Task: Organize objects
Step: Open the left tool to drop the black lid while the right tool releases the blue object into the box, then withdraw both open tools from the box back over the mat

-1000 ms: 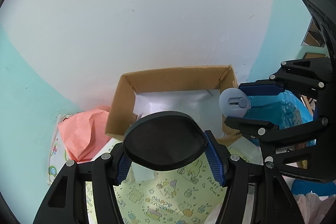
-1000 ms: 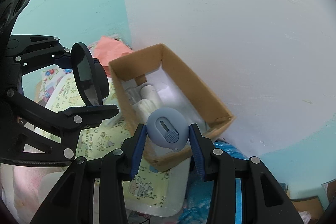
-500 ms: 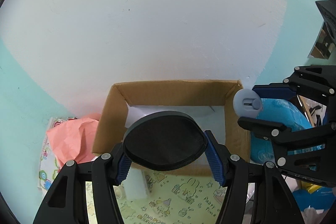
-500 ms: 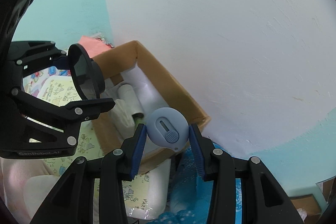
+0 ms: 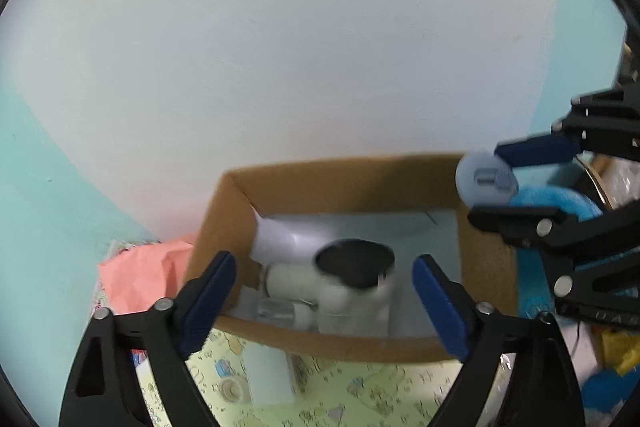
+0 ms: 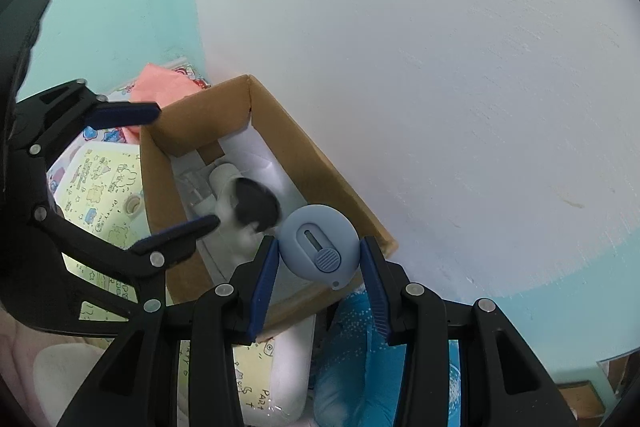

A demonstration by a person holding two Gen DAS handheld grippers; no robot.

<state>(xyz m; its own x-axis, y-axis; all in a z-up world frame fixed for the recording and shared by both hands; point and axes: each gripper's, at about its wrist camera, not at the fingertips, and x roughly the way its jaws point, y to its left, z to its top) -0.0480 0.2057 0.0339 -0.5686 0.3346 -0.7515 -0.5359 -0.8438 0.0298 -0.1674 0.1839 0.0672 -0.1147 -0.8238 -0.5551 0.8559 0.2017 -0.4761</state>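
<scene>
**Cardboard box and contents, with both grippers over it**

Cardboard box: brown, open-topped, white-lined floor, its far side against the white and turquoise wall. Taken as landmark.

Yellow cartoon-print pack: lay just in front of the box, with a pale tape roll on it.

Pink cloth: crumpled, left of the box, touching its corner.

Blue bag: right of the box, close against it.

Left gripper: above the box's near wall; jaws opening, blue pads wide apart, nothing pressed between them.

Right gripper: over the box's right corner, closed on the grey-blue round item.

White tubes: lying inside the box near its front wall, beside a clear plastic piece.

Black round disc: dark, matte, oval in view, blurred; inside the box, on or just above the white tubes, clear of both left pads.

Grey-blue round item: smooth, with a slot and ribbed slider on its face; held above the box's right rim.
</scene>
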